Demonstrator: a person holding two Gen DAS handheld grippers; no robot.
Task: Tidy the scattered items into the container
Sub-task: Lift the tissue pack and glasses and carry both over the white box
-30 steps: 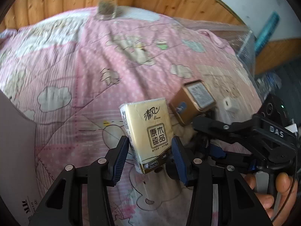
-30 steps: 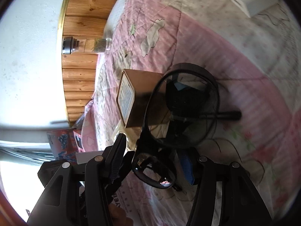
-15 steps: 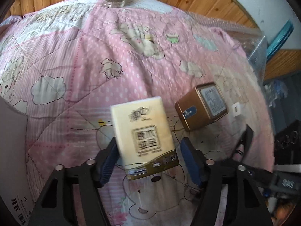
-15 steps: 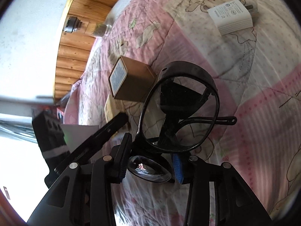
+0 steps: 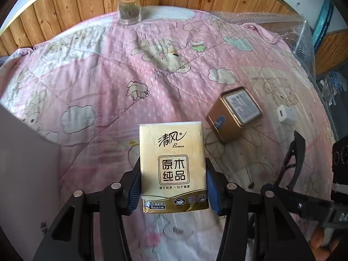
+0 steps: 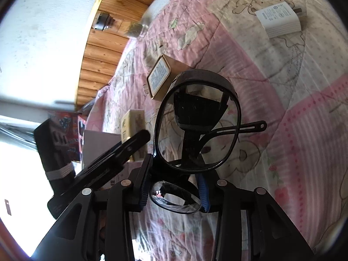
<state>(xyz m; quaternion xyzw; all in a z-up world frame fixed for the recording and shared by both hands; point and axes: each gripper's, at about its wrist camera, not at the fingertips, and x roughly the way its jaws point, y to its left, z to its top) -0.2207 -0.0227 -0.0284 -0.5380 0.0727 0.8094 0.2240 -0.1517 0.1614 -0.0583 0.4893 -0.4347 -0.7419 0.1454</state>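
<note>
L gripper (image 5: 173, 187): blue pads clamped on both long edges of tissue pack (image 5: 173, 165). Pack upright betw. fingers, long axis along them, printed face to cam, lifted clear of the quilt (image 5: 104, 80). Grip sits on lower half; top half stands free past the tips.

R gripper (image 6: 174, 187): closed on black glasses (image 6: 195, 128), pinched near the bridge/lower lens. Upper lens stands out beyond the tips, temple arms folded behind, one pointing off to the right in R wrist view. Held above quilt, not touching.

Key relation: container (image 5: 26, 169), judged to be the pale flat wall at far-left edge of L view, lies to the left of L fingers, near, at about fingertip level. Opening not visible, so can't confirm depth or rim. L gripper closer to it; R gripper on the far side, so pack likely goes first.

Outward, on quilt: gold tin (image 5: 233, 114) on its side, right of and beyond pack, apart from it. White charger (image 5: 286, 113) just beyond tin, not touching. Glass jar (image 5: 129, 6) at far edge by wood wall, well apart.
</note>
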